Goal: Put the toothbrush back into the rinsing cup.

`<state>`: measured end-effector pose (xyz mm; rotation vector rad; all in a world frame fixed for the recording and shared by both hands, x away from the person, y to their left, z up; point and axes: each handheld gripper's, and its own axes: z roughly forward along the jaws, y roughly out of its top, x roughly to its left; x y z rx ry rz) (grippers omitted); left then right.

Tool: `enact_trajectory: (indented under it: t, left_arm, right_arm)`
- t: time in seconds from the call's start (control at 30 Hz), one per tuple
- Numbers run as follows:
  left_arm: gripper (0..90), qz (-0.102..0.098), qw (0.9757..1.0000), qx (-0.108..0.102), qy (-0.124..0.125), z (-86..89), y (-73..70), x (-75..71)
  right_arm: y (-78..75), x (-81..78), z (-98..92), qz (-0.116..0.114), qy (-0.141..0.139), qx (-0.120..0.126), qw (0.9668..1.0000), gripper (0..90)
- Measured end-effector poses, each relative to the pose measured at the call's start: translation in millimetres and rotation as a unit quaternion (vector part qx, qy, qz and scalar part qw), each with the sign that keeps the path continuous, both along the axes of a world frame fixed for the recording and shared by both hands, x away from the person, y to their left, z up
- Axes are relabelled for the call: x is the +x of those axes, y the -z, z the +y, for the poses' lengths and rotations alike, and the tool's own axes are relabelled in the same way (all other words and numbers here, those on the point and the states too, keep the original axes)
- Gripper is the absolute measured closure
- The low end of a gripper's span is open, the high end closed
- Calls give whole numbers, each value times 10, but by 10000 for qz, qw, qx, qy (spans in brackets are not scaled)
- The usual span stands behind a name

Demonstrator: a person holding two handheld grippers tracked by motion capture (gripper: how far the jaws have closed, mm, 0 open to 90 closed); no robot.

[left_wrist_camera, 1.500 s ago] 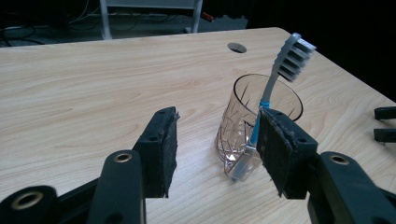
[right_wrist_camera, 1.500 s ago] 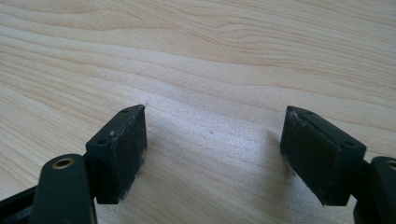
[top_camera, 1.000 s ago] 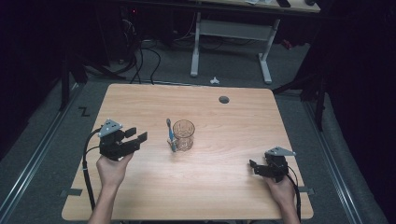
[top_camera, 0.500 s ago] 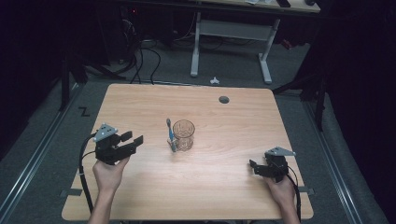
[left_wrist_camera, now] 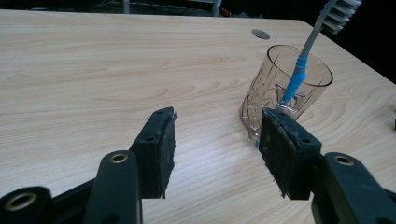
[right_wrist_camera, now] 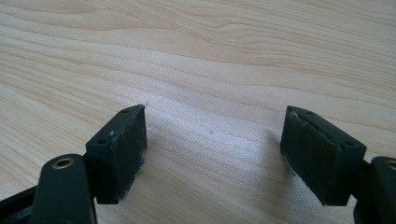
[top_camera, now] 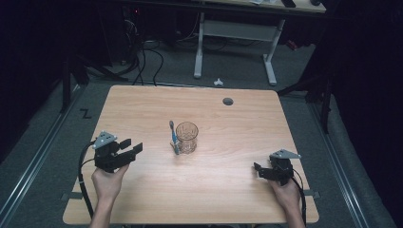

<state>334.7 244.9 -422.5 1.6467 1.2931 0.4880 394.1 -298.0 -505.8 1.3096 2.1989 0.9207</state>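
Clear glass [top_camera: 187, 137] with toothbrush [top_camera: 173, 137] sits at tabletop [top_camera: 228, 185] centre; left tool [top_camera: 124, 151] has pulled back to 8 o'clock, jaws wide, empty; right tool [top_camera: 262, 169] wide at 4 o'clock.

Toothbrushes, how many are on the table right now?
1. The toothbrush stands tilted with its handle in the clear glass near the middle of the table, bristle head sticking up. Nothing seems to be hiding another.
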Motion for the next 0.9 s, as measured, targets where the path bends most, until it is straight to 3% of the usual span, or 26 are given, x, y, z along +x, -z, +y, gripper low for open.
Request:
enact_trajectory:
  t: [0.9]
  left_arm:
    - [449, 219, 9996, 16, -200, 50, 179, -20]
  right_arm:
    - [0, 0, 0, 0, 0, 0, 10000, 229]
